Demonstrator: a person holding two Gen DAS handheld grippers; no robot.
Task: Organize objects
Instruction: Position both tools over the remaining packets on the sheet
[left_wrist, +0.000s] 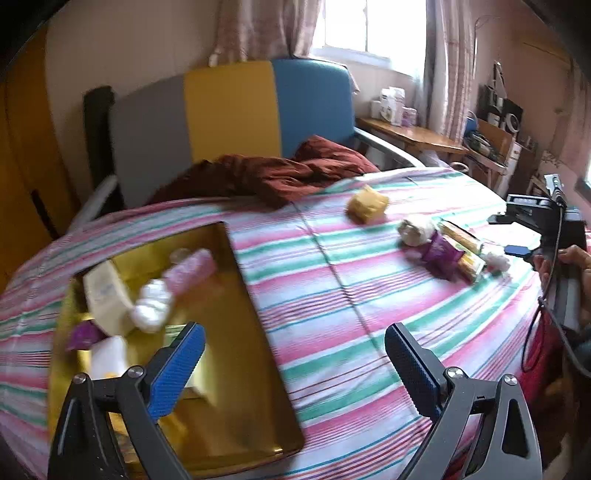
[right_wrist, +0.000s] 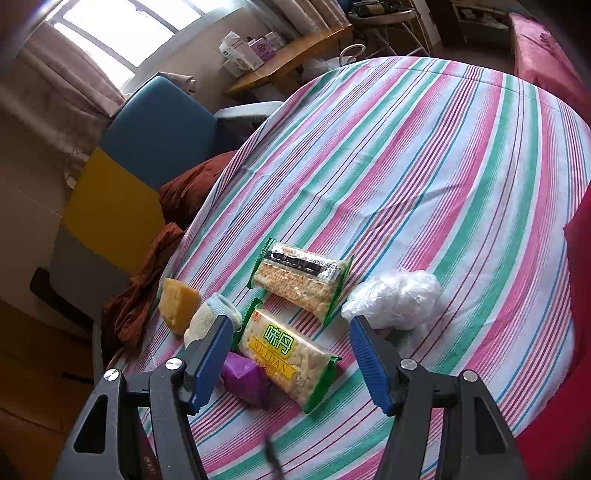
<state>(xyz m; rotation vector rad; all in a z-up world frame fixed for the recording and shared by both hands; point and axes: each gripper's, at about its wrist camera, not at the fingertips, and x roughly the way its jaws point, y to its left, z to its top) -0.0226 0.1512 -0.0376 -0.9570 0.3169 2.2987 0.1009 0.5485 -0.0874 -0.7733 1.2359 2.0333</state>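
On the striped bedsheet (right_wrist: 424, 155), at twelve o'clock of my right gripper (right_wrist: 291, 332), lies the Weidan cracker pack (right_wrist: 286, 356); jaws wide, nothing held. My left gripper (left_wrist: 295, 343) gapes empty, gold tray (left_wrist: 236, 369) at nine o'clock.

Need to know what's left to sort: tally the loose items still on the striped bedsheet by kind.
Cracker packs: 2
Purple snack packet: 1
Yellow block: 1
Rolled sock: 1
Crumpled clear plastic: 1
Total: 6
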